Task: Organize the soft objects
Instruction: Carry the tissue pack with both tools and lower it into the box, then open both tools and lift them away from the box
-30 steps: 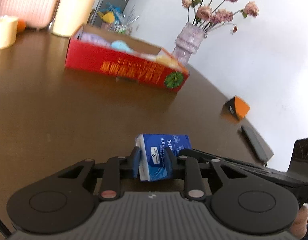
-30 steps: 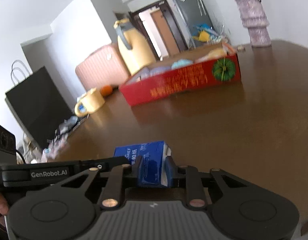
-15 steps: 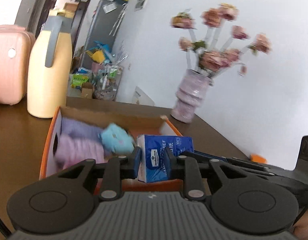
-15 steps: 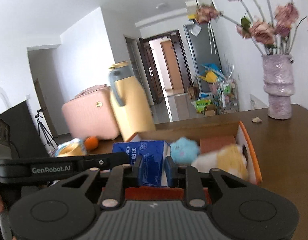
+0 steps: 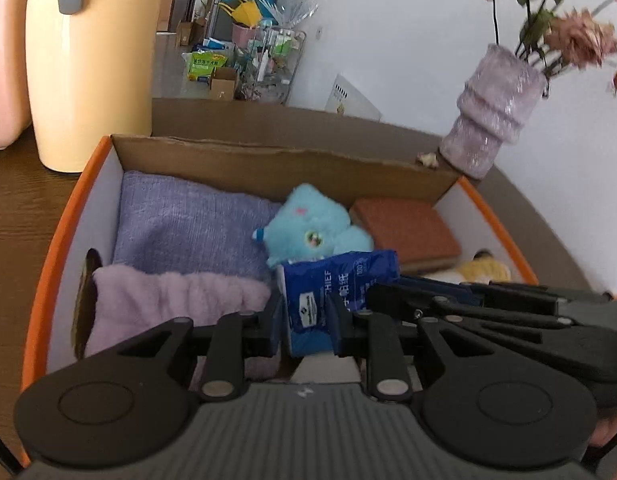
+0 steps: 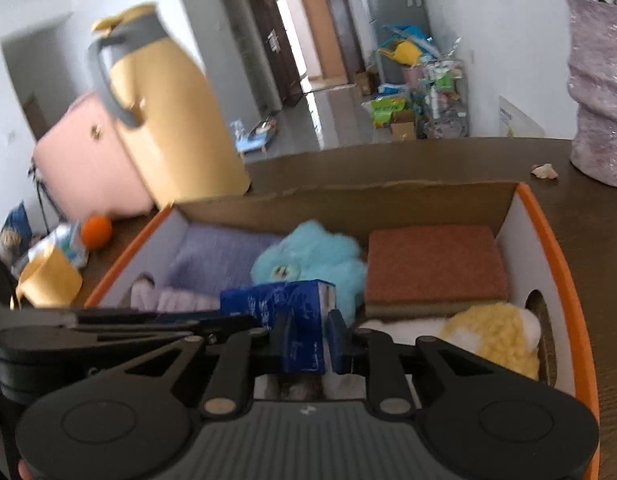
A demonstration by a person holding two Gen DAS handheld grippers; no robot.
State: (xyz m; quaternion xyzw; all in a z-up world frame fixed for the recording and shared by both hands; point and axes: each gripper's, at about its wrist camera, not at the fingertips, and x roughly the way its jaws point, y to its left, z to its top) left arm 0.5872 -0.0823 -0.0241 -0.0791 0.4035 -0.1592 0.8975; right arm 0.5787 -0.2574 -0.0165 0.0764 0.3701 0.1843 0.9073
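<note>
Both grippers clamp one blue tissue pack (image 5: 328, 300) between them, each from an opposite end. The left gripper (image 5: 306, 318) has its fingers pressed on one short end of the pack, and the right gripper (image 6: 306, 338) has its fingers pinched on the other end, still tightening a little on the soft wrapper. The pack's long axis runs across from one pair of fingers to the other, so neither hand is nearer; they share it.

The pack hangs above the open cardboard box (image 5: 64, 240), not yet resting on anything. Just beyond the fingers lies the blue plush toy (image 5: 308, 232). To the left of the left fingers are the purple towel (image 5: 188, 228) and the pink fluffy cloth (image 5: 168, 300); to the right of the right fingers are the orange sponge (image 6: 432, 268) and the yellow plush (image 6: 496, 340).

The gap that matters is straight below the fingers, in the box's near middle, between the pink cloth and the yellow plush. It looks just wide enough for the pack laid along the near wall, so the coming move is probably a straight lowering with both hands level, then release.

The box stands on the brown worktop (image 6: 588, 240).
</note>
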